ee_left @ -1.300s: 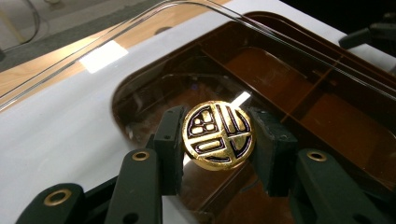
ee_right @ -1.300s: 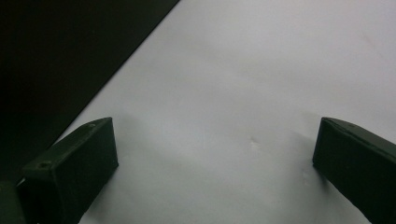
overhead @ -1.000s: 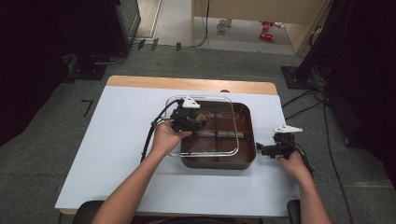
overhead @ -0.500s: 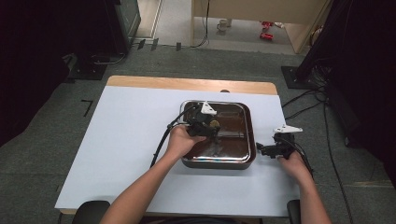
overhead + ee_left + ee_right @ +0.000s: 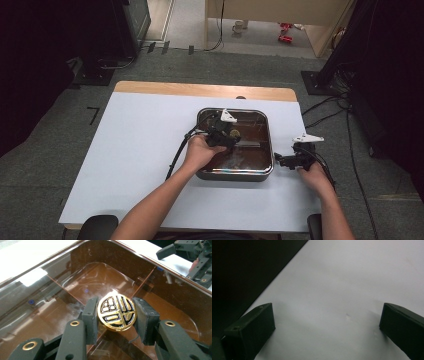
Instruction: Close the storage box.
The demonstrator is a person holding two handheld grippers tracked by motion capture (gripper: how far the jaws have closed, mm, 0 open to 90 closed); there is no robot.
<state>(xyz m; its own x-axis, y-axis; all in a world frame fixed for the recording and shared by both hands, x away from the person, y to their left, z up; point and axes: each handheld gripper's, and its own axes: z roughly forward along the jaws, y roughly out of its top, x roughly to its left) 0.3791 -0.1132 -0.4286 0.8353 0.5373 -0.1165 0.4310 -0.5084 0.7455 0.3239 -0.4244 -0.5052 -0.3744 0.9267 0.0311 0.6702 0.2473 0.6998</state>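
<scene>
- Gold knob (image 5: 116, 312), round with a black pattern on its face, sits pinched between the two fingers (image 5: 90, 315) of the left gripper (image 5: 223, 132).
- That knob belongs to a clear lid (image 5: 62, 285) that lies over the brown square pan (image 5: 235, 174).
- Pan stands on the white surface (image 5: 140, 150), right of its centre.
- Left gripper hangs over the middle of the pan, its hand (image 5: 200, 152) over the pan's left rim.
- Right gripper (image 5: 295, 159) rests on the surface just beside the pan's right edge, apart from it.
- Its fingers (image 5: 252, 327) stand spread wide over bare white surface, with nothing between them.
</scene>
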